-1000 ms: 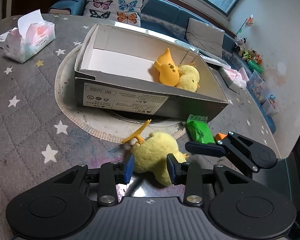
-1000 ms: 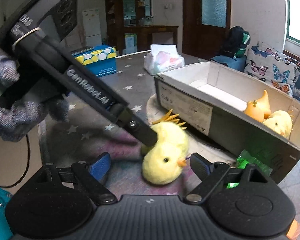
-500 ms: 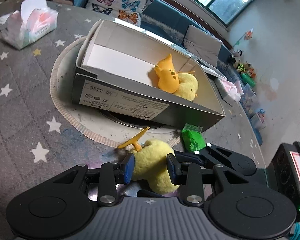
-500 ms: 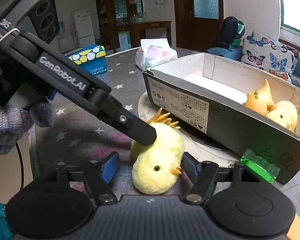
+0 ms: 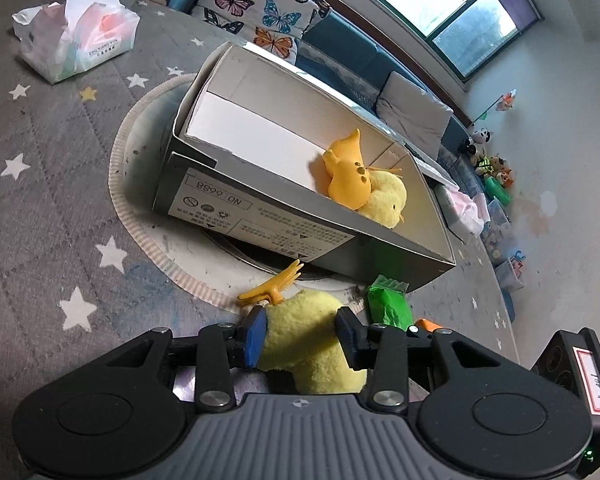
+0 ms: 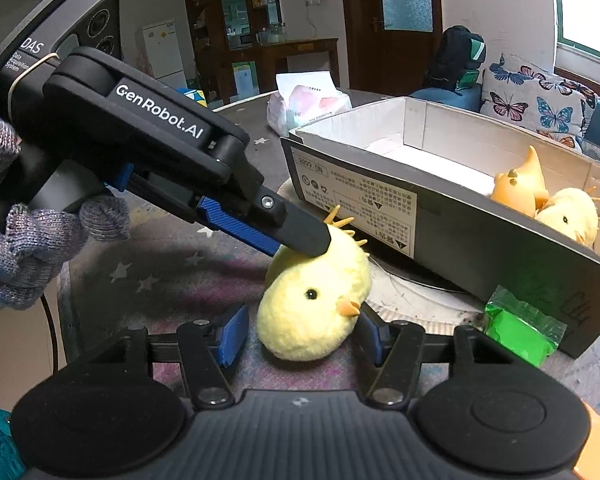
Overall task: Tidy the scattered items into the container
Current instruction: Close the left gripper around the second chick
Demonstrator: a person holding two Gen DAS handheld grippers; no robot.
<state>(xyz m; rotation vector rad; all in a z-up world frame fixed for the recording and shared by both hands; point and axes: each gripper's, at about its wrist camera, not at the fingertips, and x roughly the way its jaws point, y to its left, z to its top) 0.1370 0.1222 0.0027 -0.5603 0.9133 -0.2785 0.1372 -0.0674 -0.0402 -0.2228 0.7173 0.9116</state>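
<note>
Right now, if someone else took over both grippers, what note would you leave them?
Left gripper: jaws have just been opening; its pads touch the plush chick on both sides, and whether they press is unclear.
Right gripper: jaws have just been closing around the same chick; one pad is at its beak side, with a gap at the other. No grip yet.
The chick lies on the table in front of the box.
Done: orange toy and second yellow chick are in the box.
Left: box this chick, then the green packet by the box's front corner.
</note>
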